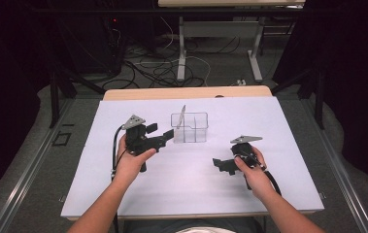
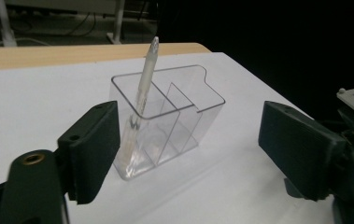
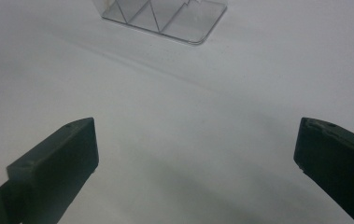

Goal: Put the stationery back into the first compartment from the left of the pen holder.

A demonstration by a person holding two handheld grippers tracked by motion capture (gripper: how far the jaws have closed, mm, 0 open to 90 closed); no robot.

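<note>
Where the clear plastic organizer (image 1: 190,127) stands, just past the middle of the white table (image 1: 191,189), a pale pen (image 1: 181,119) leans in its left end compartment, tip down and top tilting away over the rim. Seen from my left gripper view, the organizer (image 2: 165,119) has slanted dividers that split it into several compartments, and the pen (image 2: 143,93) rests against the front wall of the nearest one; the other compartments hold nothing I can make out.

My left gripper (image 1: 164,137) sits just to the left of the organizer, pointing at it, with its tips close to the near left corner of the organizer but not touching it. Its jaws are spread wide and hold nothing, and the organizer stands framed between them in the left gripper view.

My right gripper (image 1: 223,166) hovers low over bare table, nearer to me and to the right, well apart from the organizer. Its jaws are spread wide too, with nothing between them, and in the right gripper view the base of the organizer (image 3: 165,16) lies far ahead at the top edge.
</note>
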